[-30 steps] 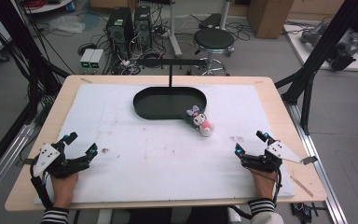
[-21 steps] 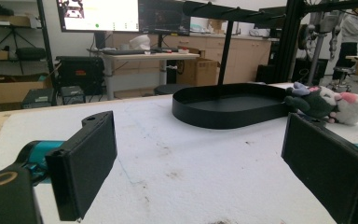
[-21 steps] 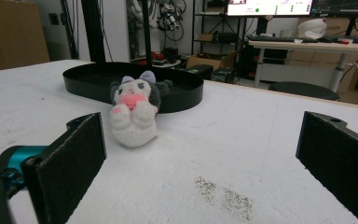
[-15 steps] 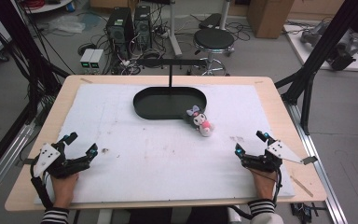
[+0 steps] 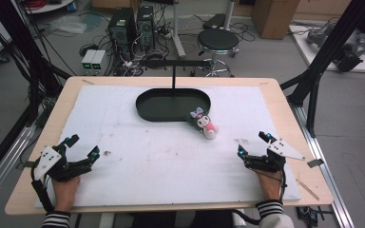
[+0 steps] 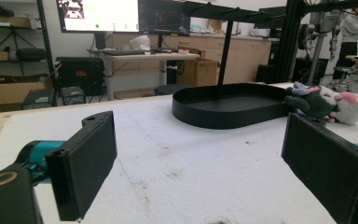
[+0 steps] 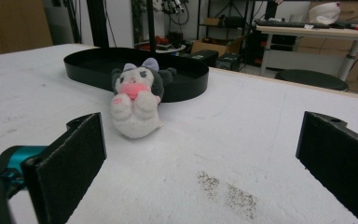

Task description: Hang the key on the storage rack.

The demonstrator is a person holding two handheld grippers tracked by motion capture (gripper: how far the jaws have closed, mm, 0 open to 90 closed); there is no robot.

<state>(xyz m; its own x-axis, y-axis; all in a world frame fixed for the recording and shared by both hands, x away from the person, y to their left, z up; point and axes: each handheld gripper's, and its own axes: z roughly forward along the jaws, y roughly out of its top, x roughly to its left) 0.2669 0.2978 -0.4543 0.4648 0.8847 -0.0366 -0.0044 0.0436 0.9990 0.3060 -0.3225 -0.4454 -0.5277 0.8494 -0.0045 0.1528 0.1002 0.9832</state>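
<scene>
A small plush toy [image 5: 204, 122], dark grey and white with a pink front and a lilac bow, lies on the white table cover just right of a black oval tray [image 5: 147, 108]. The toy [image 7: 135, 100] leans against the tray's wall [image 7: 186, 91] in the right gripper view, and the toy [image 6: 328, 101] shows at the far right of the left gripper view beside the tray [image 6: 223, 112]. My left gripper [image 5: 82, 147] rests at the front left, open and holding nothing. My right gripper [image 5: 253, 144] rests at the front right, open and holding nothing.
A black T-shaped stand [image 5: 173, 66] rises behind the tray. The white cover [image 5: 171, 161] spans the wooden table [image 5: 285, 99] and has dirt specks [image 7: 226, 191]. Black frame posts [image 5: 318, 71] stand at the table's sides; a stool [image 5: 217, 40] and computers [image 5: 133, 23] sit beyond.
</scene>
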